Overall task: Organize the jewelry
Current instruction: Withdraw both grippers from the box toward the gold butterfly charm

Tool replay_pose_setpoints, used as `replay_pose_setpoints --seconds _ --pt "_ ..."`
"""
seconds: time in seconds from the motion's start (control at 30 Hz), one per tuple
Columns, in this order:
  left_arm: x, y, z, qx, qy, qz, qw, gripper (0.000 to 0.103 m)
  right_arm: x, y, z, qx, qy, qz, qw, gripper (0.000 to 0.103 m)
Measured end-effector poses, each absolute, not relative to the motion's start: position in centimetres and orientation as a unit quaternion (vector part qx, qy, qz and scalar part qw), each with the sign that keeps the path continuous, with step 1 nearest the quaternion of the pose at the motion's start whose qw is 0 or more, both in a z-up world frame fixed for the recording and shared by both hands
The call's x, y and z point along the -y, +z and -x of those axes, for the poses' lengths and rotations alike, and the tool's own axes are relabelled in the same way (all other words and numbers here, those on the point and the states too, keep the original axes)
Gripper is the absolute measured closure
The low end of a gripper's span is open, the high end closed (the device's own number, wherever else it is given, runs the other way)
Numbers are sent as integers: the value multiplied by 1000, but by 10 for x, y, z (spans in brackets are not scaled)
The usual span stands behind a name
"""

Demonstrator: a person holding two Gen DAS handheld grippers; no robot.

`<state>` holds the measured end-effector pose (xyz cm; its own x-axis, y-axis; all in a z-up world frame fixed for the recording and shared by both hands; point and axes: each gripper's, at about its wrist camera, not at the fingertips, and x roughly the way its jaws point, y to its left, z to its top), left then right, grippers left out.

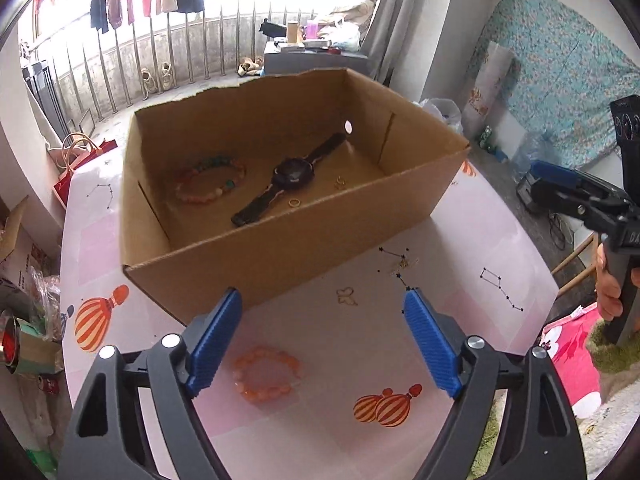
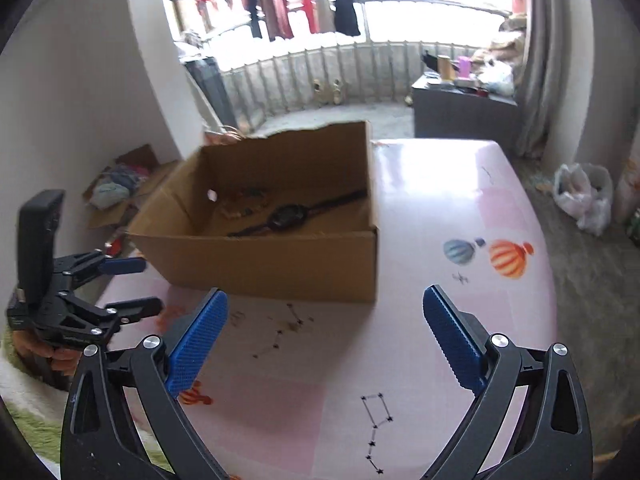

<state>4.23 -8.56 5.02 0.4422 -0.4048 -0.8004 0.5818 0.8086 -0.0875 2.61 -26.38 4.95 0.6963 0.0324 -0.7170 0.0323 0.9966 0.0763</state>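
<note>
Black watch (image 1: 291, 174) lay inside cardboard box (image 1: 280, 256), long axis diagonal toward far right corner, orange bracelet (image 1: 266, 372) outside near wall, clear only from left wrist, left gripper (image 1: 322, 320) and right gripper (image 2: 326, 320) both wide, empty.

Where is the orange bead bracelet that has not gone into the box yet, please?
In the left wrist view the orange bead bracelet lies on the pink tablecloth, outside the cardboard box, between the fingers of the open left hand-held gripper.
</note>
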Motion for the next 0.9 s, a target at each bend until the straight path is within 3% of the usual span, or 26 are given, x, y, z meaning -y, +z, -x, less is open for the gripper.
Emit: replay_pose_setpoints --seconds 0.27,0.9 --pt "127 -3 -54 -489 -244 -159 822 21 268 -25 -33 -471 -84 -48 877 9" --pt "130 -29 -76 -538 -204 -145 805 15 258 -57 -38 -490 -116 -1 864 8"
